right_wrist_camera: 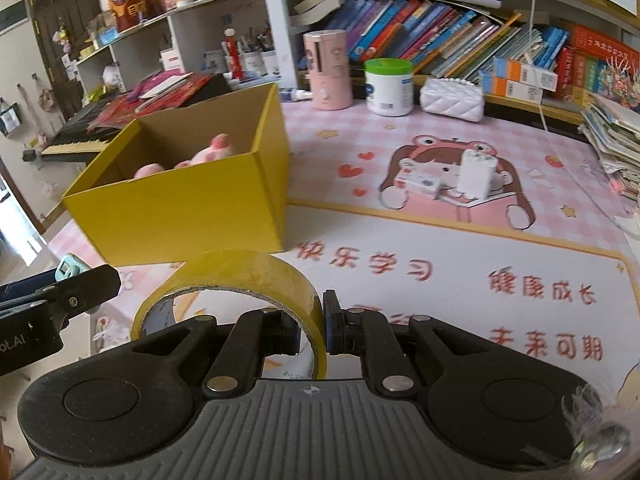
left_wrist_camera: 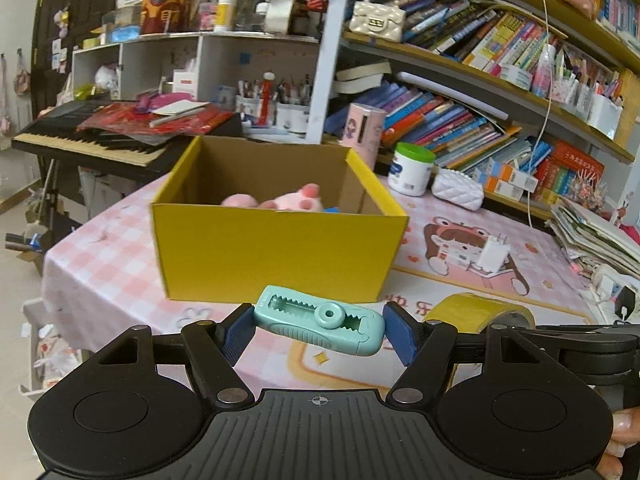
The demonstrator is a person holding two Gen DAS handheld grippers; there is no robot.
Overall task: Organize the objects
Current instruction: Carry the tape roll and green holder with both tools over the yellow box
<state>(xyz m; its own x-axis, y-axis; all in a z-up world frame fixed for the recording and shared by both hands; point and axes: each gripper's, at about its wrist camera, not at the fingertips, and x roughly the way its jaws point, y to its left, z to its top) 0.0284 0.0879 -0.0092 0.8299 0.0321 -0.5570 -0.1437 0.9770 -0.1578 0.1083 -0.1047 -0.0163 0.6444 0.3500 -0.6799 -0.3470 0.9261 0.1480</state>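
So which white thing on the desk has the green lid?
The white jar, standing upright by the books. The quilted white pouch beside it and the white charger on the cartoon girl have no lid.

Desk mat (right_wrist_camera: 460, 240): red Chinese print "快乐学习", "未来可期"; third phrase only partly legible. Left gripper (right_wrist_camera: 52, 300) body: white letters "ot.AI". Book spines unreadable.

1. White jar with green lid (right_wrist_camera: 389, 87), upright at the back of the desk, between the pink cylindrical container (right_wrist_camera: 327, 70) and the white quilted pouch (right_wrist_camera: 453, 98).
2. Bookshelf (left_wrist_camera: 460, 120) behind, books leaning.
3. Black keyboard (left_wrist_camera: 92, 136) left of the desk, red papers on top.
4. Pink patterned desk mat (right_wrist_camera: 460, 264) with cartoon girl and red characters.
5. Paper stack (right_wrist_camera: 612, 136) at right edge.
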